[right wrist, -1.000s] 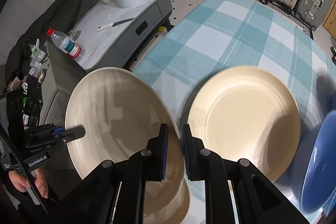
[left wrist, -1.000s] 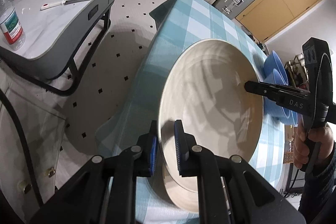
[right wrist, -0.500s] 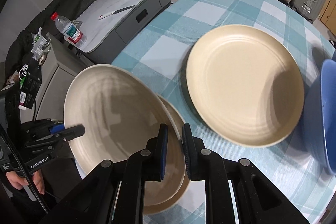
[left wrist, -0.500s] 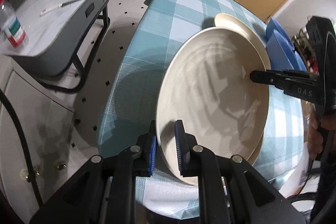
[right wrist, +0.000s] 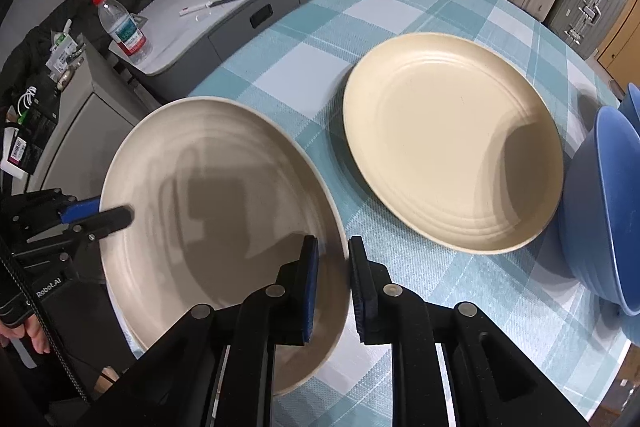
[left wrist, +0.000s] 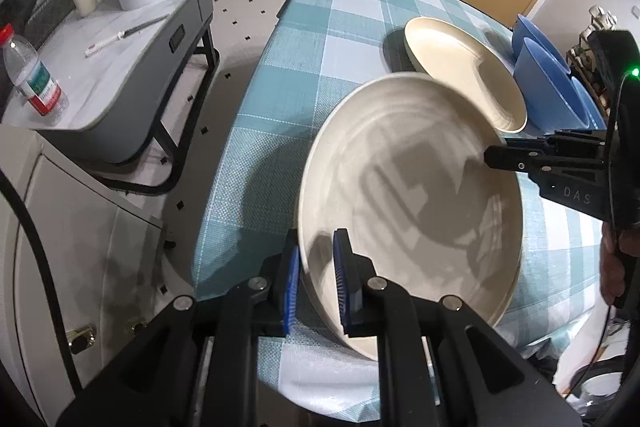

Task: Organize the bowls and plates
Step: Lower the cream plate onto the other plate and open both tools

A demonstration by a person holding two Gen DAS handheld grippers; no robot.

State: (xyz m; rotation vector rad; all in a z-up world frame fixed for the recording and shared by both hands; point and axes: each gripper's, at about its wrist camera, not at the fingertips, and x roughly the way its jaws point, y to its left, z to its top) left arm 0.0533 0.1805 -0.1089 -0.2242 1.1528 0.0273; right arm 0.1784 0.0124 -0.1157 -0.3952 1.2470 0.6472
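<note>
Plate rim btwn L+R fingers

Cream plate between blue-padded jaws; beyond them a yellower plate, blue bowls, teal-checked bench.

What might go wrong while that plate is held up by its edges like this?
1. Each gripper, left and right, pinches only the rim of the held plate, so it might slip or tilt.
2. It hangs partly past the table edge, so a drop could hit the floor.
3. It could knock the second plate.
</note>
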